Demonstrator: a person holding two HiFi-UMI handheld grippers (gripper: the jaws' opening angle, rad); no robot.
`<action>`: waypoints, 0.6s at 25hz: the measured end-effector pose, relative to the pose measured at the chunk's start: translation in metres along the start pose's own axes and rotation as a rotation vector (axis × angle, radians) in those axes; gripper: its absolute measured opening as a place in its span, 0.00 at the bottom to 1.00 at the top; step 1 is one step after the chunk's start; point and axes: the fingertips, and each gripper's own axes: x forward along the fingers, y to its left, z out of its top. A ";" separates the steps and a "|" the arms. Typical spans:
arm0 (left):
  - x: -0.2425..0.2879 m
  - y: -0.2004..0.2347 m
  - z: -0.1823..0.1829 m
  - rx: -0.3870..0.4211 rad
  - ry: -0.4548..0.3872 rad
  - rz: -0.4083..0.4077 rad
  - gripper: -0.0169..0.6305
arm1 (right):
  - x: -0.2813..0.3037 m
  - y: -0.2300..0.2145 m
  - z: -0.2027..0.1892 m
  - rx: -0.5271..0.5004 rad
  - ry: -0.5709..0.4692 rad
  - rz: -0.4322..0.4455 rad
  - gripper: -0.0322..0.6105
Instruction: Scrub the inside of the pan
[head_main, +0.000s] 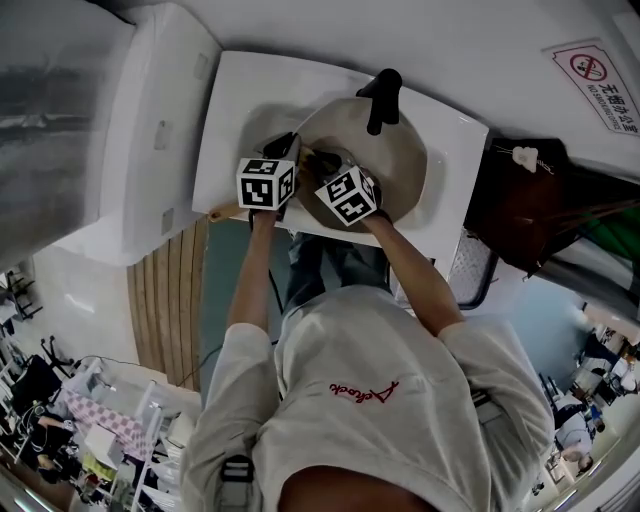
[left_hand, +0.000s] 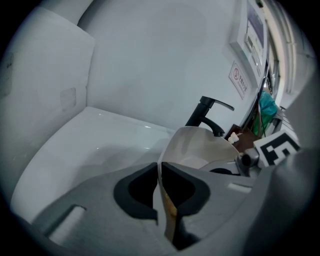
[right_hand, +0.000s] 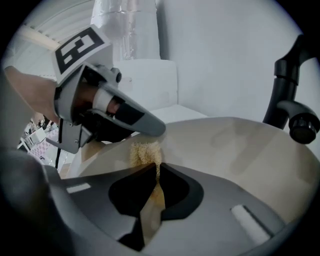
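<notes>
While my left gripper (left_hand: 160, 172) pinches the thin edge of the pan (head_main: 400, 160) on its handle side, jaws pressed nearly together on it, my right gripper (right_hand: 156, 172) is clamped on a pale, fibrous scrubber (right_hand: 145, 152) whose tuft sticks out past the jaw tips and sits against the pan's beige inside, just beside the left gripper's nose. The pan sits at the basin in the middle of the white counter (head_main: 240, 110), toward the back edge, with its far rim under the black faucet (head_main: 383, 95). Its long axis runs on a diagonal: the round bowl lies toward the back, and the wooden handle (head_main: 222, 212) points out toward the front left corner of the counter, its tip poking just past the front edge. From the left gripper view the pan looks tipped, rim rising and the open inside turned toward my right gripper. Bare white counter stretches toward the left edge. A plain white wall stands behind the counter, carrying a sign (head_main: 598, 85) with a red prohibition circle off past the right back corner. Wooden slats (head_main: 165, 300) run down below the front left corner, and a dark brown object (head_main: 520, 200) sits beyond the right edge.
</notes>
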 end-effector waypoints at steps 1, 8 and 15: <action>0.000 0.000 0.000 -0.001 0.000 0.000 0.07 | 0.001 -0.006 0.002 0.012 -0.004 -0.010 0.10; 0.000 -0.001 0.000 -0.010 0.003 -0.004 0.07 | 0.005 -0.052 0.013 0.105 -0.033 -0.109 0.10; 0.002 0.000 0.000 -0.009 0.004 -0.006 0.07 | -0.001 -0.088 0.011 0.193 -0.067 -0.204 0.10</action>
